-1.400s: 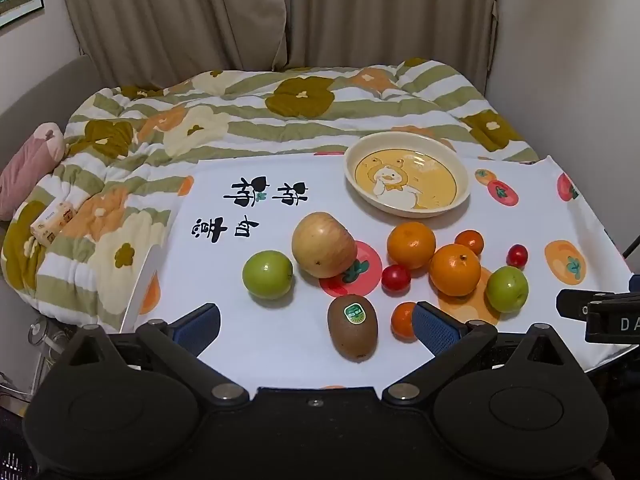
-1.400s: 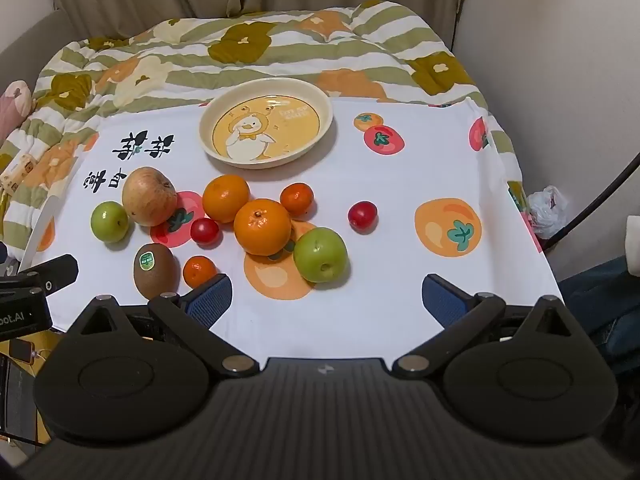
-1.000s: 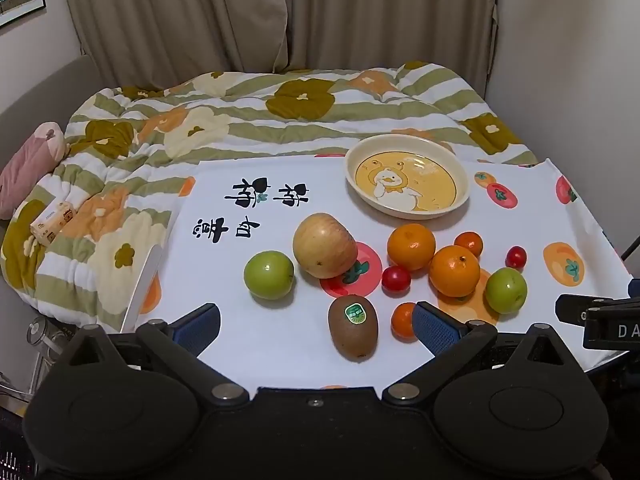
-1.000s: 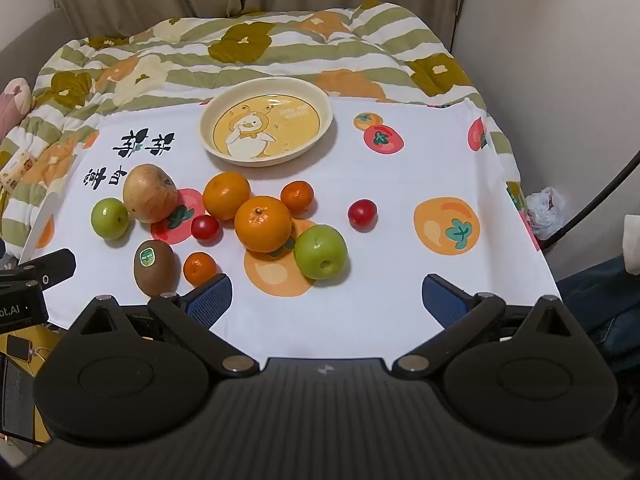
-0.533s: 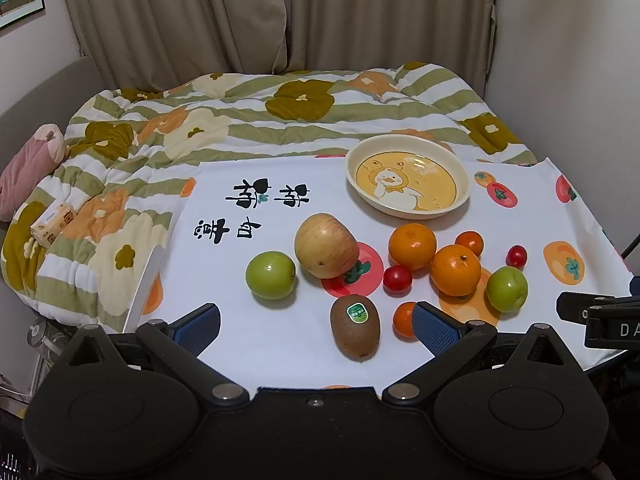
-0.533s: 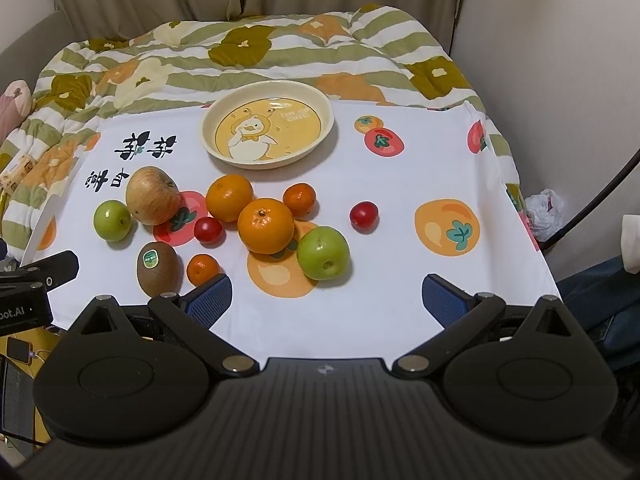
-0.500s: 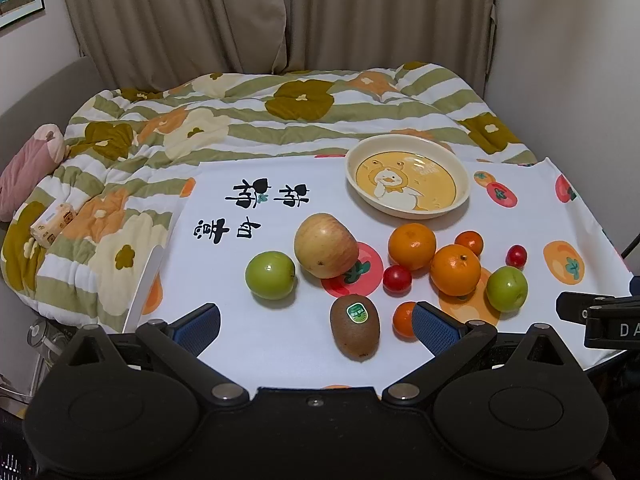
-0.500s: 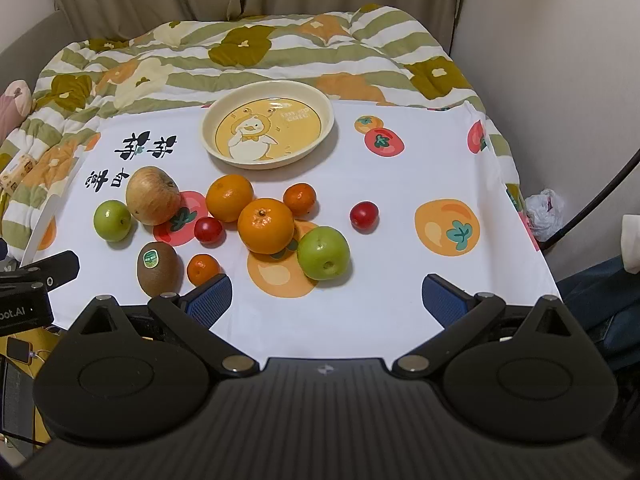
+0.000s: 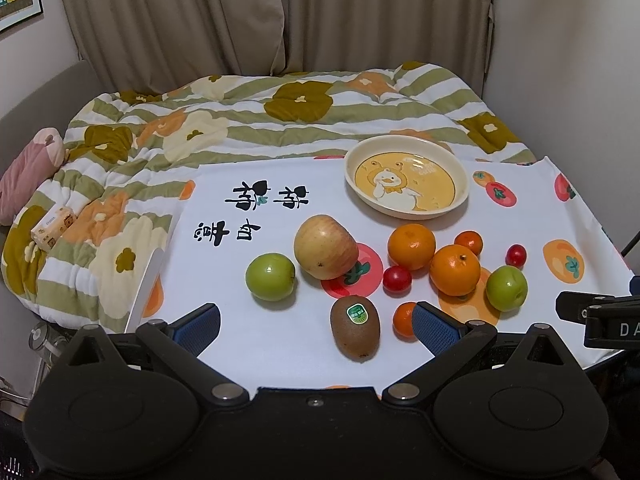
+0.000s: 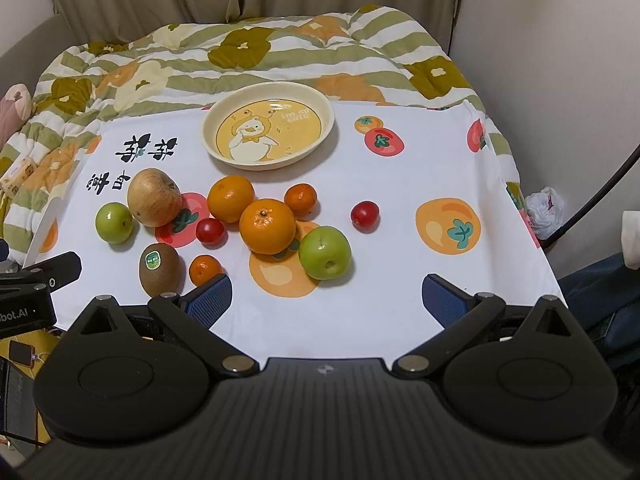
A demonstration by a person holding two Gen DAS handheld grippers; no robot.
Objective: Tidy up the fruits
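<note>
A cream plate with a duck picture [image 9: 406, 178] [image 10: 268, 126] lies empty at the back of a white fruit-print cloth [image 9: 280, 344]. In front of it lie a large apple [image 9: 325, 246], two green apples [image 9: 270, 277] [image 10: 325, 253], a kiwi [image 9: 355, 327], two big oranges [image 10: 267, 226] [image 10: 231, 199], small tangerines [image 10: 301, 199] and red cherry tomatoes [image 10: 364, 215]. My left gripper [image 9: 316, 326] is open and empty near the kiwi. My right gripper [image 10: 326, 296] is open and empty in front of the green apple.
The cloth lies on a flowered striped quilt [image 9: 248, 120]. A tissue pack [image 9: 54, 227] and a pink pillow [image 9: 24, 170] lie at the left. Curtains [image 9: 280, 16] and a wall close off the back and right. A plastic bag [image 10: 546, 212] lies on the floor at the right.
Both grippers have drifted very slightly; the fruit and plate have not moved, and both grippers stay open.
</note>
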